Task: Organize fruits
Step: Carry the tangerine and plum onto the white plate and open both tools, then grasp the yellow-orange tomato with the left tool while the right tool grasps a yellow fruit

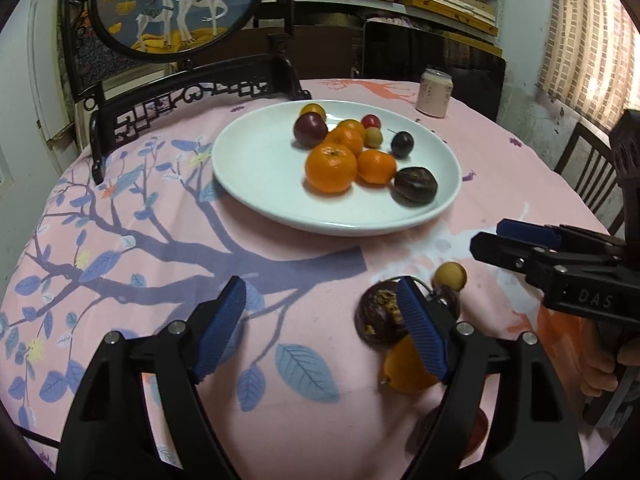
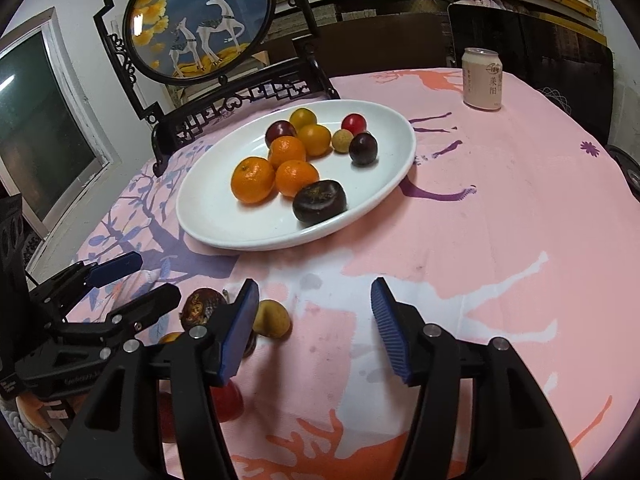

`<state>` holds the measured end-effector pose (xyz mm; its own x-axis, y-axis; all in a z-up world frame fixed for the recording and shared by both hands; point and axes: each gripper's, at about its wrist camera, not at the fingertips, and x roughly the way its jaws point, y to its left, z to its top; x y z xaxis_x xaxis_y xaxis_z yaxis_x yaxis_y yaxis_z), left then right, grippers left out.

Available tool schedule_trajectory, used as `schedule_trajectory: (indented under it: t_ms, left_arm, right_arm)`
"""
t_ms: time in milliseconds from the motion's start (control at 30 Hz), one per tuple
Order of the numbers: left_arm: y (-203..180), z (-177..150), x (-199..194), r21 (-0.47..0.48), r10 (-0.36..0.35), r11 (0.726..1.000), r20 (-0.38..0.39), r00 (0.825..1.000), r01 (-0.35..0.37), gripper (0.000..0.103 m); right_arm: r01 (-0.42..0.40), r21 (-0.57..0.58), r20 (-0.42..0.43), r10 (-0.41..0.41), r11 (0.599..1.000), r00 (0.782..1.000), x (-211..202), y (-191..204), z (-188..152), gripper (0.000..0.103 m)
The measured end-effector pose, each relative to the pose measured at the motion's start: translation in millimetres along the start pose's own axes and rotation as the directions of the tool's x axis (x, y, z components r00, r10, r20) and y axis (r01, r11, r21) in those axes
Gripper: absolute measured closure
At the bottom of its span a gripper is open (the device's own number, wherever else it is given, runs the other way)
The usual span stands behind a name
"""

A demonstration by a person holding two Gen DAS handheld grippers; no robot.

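Observation:
A white plate point(image 1: 248, 176) point(image 2: 208, 216) holds several fruits: mandarins point(image 1: 331, 168) point(image 2: 253, 180), dark plums point(image 1: 310, 130), a dark passion fruit point(image 1: 415, 185) point(image 2: 319, 201) and small round fruits. Loose fruits lie on the cloth near me: a dark wrinkled passion fruit point(image 1: 376, 318) point(image 2: 200, 306), a small tan fruit point(image 1: 450, 276) point(image 2: 272, 319), an orange fruit point(image 1: 404, 368) and a red one point(image 2: 228, 400). My left gripper point(image 1: 320, 320) point(image 2: 136, 276) is open and empty, just left of the loose fruits. My right gripper point(image 2: 314, 328) point(image 1: 486, 236) is open and empty, right of them.
A drink can point(image 1: 435, 93) point(image 2: 482, 79) stands behind the plate. A dark wooden stand with a round deer picture point(image 1: 176, 4) point(image 2: 200, 20) stands at the table's back left. A pink patterned cloth point(image 2: 500, 220) covers the round table. Chairs stand around it.

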<state>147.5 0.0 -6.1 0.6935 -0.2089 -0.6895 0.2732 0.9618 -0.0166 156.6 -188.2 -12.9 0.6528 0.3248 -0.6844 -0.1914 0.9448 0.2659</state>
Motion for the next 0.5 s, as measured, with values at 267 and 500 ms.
schedule_trajectory:
  t_ms: [267, 500]
  left_arm:
    - [-11.1, -1.4, 15.2, 0.041, -0.075, 0.996, -0.064, 0.995, 0.078, 0.019]
    - [31.2, 4.1, 19.9, -0.047, 0.193, 0.979, -0.076, 0.978, -0.197, 0.015]
  right_arm:
    - [0.000, 0.000, -0.006, 0.000, 1.000, 1.000, 0.5, -0.5, 1.5, 0.042]
    - [0.001, 0.009, -0.006, -0.001, 1.000, 1.000, -0.2, -2.4, 1.7, 0.042]
